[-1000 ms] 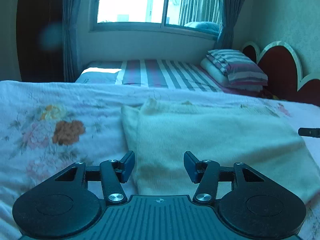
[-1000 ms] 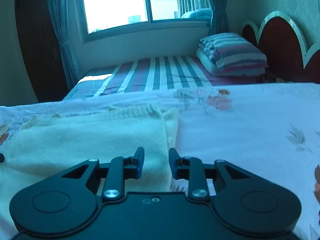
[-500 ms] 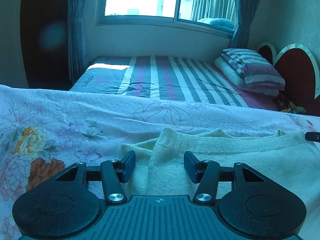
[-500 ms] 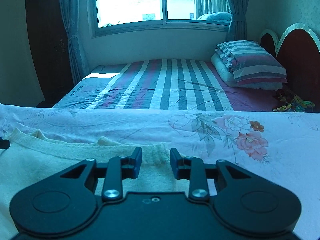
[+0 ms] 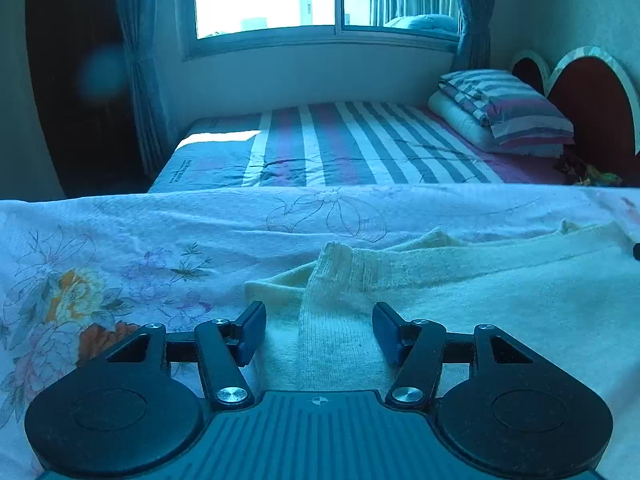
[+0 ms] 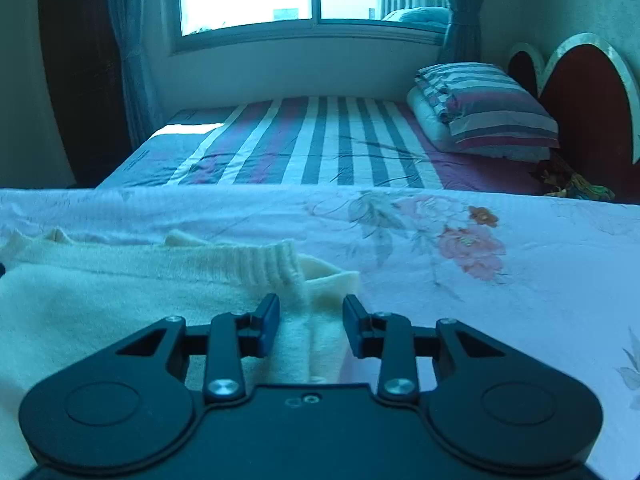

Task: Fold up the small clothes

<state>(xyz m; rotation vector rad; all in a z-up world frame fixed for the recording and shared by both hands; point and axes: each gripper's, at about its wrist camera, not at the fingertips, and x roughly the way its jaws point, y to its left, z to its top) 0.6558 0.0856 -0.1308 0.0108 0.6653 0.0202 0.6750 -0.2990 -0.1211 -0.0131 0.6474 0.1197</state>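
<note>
A pale cream knitted garment lies flat on the floral sheet, with a ribbed hem along its far edge. My left gripper is open, low over the garment's left far corner, its fingers on either side of the ribbed edge. The same garment shows in the right wrist view. My right gripper is open over the garment's right far corner, with the ribbed edge and a folded under-layer between its fingers.
The floral sheet spreads right of the garment. Beyond lies a striped bed with a striped pillow, a red headboard at right, a window and curtains behind.
Both grippers moved forward along the garment to its far ribbed edge and dropped lower. The right gripper's jaws opened a little wider.
</note>
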